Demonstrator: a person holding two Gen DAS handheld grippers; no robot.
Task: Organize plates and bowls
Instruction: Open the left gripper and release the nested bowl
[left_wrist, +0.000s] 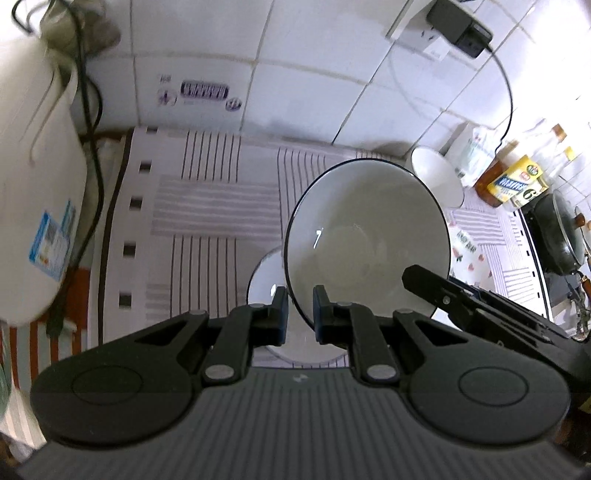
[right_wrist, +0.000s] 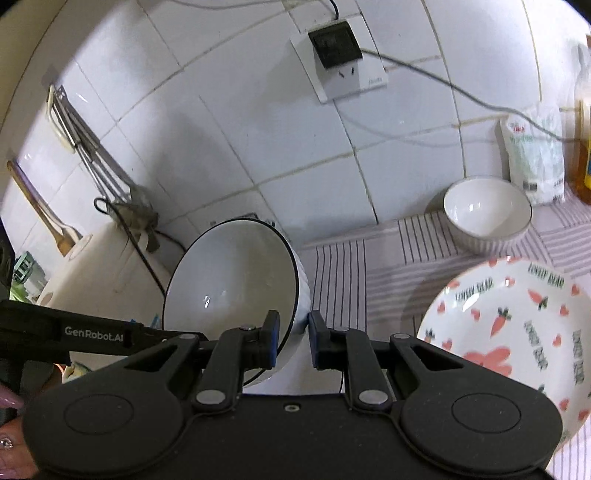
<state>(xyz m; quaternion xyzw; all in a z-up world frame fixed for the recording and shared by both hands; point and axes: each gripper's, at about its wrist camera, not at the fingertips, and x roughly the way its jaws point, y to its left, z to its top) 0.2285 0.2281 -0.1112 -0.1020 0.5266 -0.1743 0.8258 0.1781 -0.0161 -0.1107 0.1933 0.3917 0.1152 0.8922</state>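
Both claws clamp one black-rimmed bowl — "GenRobot.AI" on the left claw.

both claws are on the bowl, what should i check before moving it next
1. left claw pinching the black-rimmed bowl at its rim: ok
2. right claw shut on the same rim: ok
3. bowl level: not ok, it is steeply tilted
4. bowl clear of the dark-rimmed dish beneath: cannot tell
5. white bowl and carrot plate apart from the held bowl: ok
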